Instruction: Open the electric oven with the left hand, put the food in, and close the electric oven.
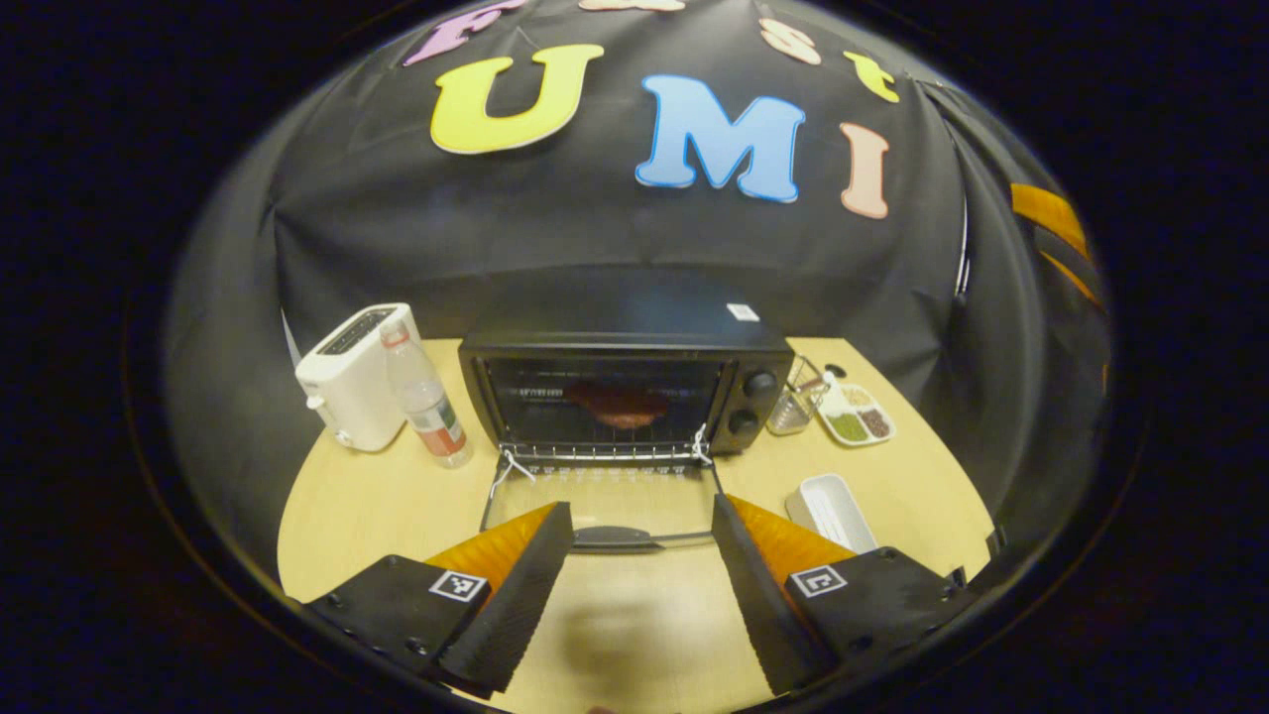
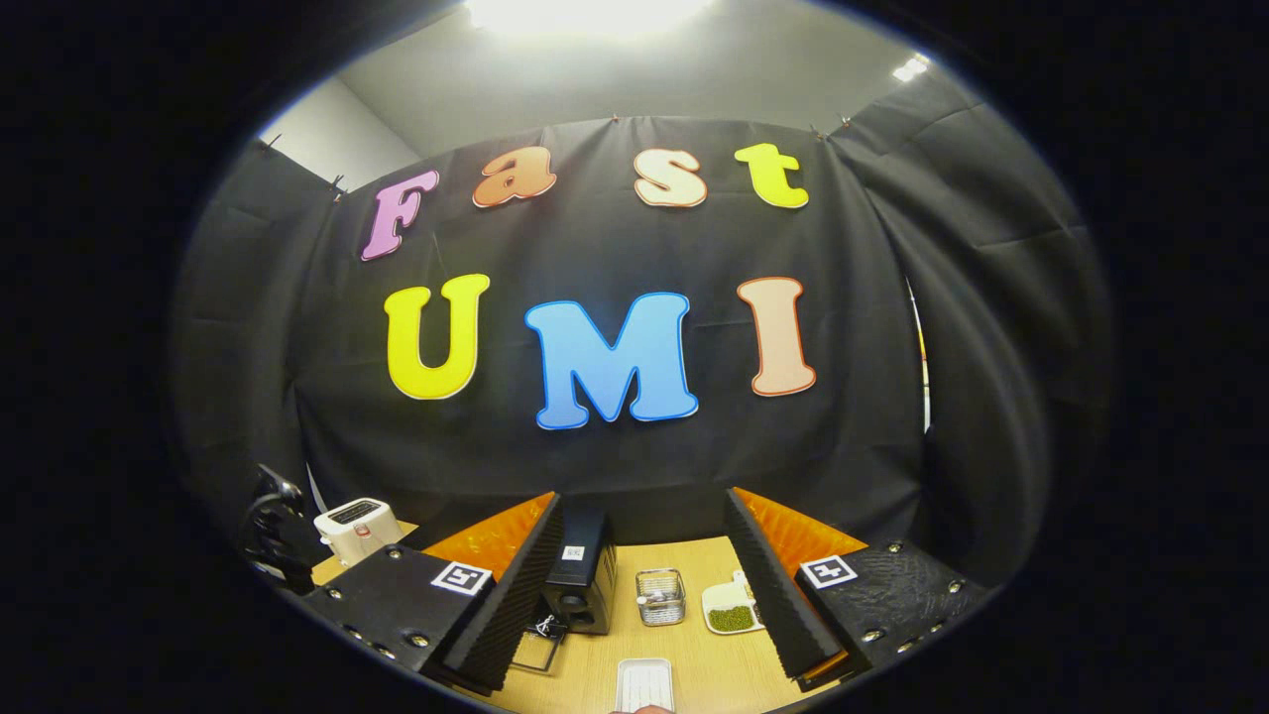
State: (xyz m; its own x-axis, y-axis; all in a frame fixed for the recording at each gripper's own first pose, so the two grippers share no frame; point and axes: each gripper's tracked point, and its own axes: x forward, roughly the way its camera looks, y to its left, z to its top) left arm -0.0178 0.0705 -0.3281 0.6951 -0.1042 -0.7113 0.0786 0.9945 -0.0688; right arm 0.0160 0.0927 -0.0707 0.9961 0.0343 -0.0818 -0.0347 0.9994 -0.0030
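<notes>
My left tool point(image 1: 642, 585) is open. The oven door point(image 1: 603, 506) lies down; food point(image 1: 620, 405) sits inside. I might miss the handle point(image 1: 613, 537).

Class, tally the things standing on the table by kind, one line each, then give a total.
Appliances: 2, oven and toaster
Bottles: 1
Glass containers: 1
Dishes and trays: 2, divided dish and white tray
Total: 6

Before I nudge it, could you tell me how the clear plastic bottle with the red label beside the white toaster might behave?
The clear plastic bottle stands tall and narrow, so it would probably tip easily. It looks nearly empty, hence likely light. Its smooth wall may slip. The white toaster close beside it could catch it.
</notes>
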